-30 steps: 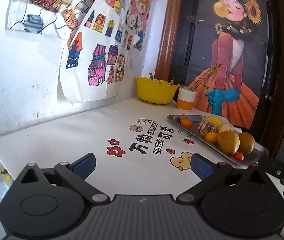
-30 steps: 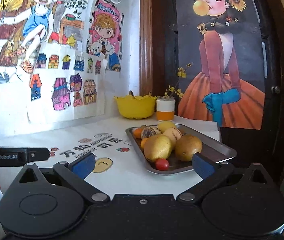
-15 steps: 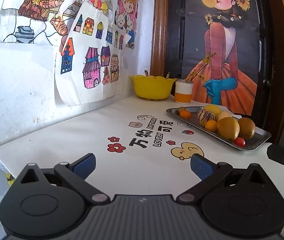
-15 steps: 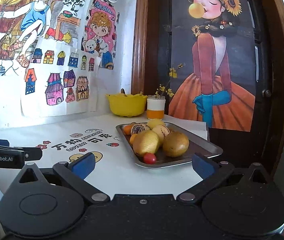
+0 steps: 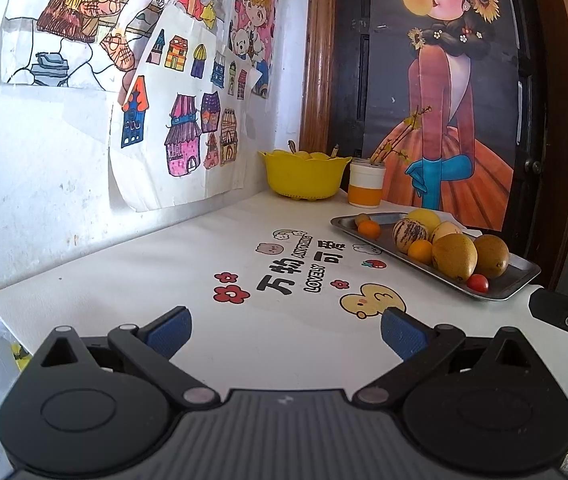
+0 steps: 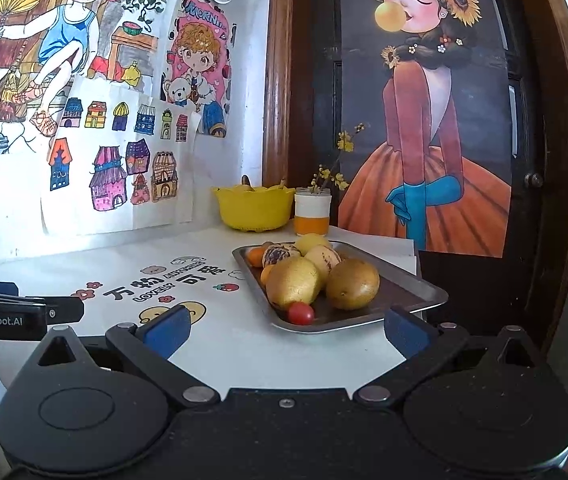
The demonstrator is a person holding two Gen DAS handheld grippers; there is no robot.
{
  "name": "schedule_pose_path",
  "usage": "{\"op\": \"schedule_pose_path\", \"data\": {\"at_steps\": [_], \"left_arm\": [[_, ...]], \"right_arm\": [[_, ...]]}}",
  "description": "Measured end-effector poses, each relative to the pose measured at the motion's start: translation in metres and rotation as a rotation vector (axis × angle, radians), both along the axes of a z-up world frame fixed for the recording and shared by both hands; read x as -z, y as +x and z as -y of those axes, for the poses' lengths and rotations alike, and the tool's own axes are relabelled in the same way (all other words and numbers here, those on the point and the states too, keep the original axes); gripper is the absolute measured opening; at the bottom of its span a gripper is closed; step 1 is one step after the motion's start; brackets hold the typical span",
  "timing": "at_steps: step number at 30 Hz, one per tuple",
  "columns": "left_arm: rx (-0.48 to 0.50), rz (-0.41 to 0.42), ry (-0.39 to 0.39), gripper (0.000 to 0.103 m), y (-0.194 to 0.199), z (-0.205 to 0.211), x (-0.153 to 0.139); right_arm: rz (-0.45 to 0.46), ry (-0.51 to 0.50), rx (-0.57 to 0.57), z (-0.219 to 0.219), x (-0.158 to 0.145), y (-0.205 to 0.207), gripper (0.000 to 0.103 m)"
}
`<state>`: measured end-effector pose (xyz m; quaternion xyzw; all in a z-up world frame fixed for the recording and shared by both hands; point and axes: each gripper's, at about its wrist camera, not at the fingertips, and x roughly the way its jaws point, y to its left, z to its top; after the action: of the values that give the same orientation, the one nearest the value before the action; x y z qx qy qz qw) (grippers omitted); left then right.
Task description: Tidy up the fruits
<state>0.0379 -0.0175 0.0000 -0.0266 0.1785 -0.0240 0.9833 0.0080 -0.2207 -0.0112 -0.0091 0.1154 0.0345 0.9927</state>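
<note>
While both grippers hang over the near edge of the white table cover with printed cartoon figures and black characters (image 5: 211,264), neither of them holds anything. The left gripper (image 5: 286,330) has its two blue-padded fingers wide apart, with only the bare cover between them. The right gripper (image 6: 286,330) also has its jaws wide apart, and it faces the near end of the flat rectangular metal tray (image 6: 416,286), which stands on the right part of the table.

All the loose fruits lie on this tray, close together. At the near end there is a small red cherry tomato (image 6: 300,313), and it touches a large yellow-brown round fruit (image 6: 292,283). Just beside that one, on the right, lies a second large brownish-yellow fruit (image 6: 352,284). Behind them is a pale fruit with brown marks (image 6: 323,258), a round fruit with purple stripes (image 6: 279,255), a smooth yellow fruit (image 6: 312,241) and small orange citrus fruits (image 6: 255,257) at the far left corner. In the left wrist view the same tray (image 5: 520,276) is seen from the side, with the striped fruit (image 5: 410,235) in its middle.

At the back of the table, near the wall corner, stands a yellow plastic colander bowl with a wavy rim (image 6: 252,208), and something yellow is inside it. Just beside it on the right stands a white and orange cup with thin flower stems (image 6: 312,212). Children's coloured drawings (image 6: 115,168) hang on the white wall behind.
</note>
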Motion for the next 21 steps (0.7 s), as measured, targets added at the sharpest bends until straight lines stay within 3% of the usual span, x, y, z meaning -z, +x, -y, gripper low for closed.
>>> {"op": "schedule_pose_path", "data": {"at_steps": [21], "left_arm": [[0.0, -0.003, 0.005, 0.103, -0.0008, -0.0008, 0.0017]], "right_arm": [[-0.014, -0.011, 0.007, -0.0002, 0.0018, 0.0028, 0.102]]}}
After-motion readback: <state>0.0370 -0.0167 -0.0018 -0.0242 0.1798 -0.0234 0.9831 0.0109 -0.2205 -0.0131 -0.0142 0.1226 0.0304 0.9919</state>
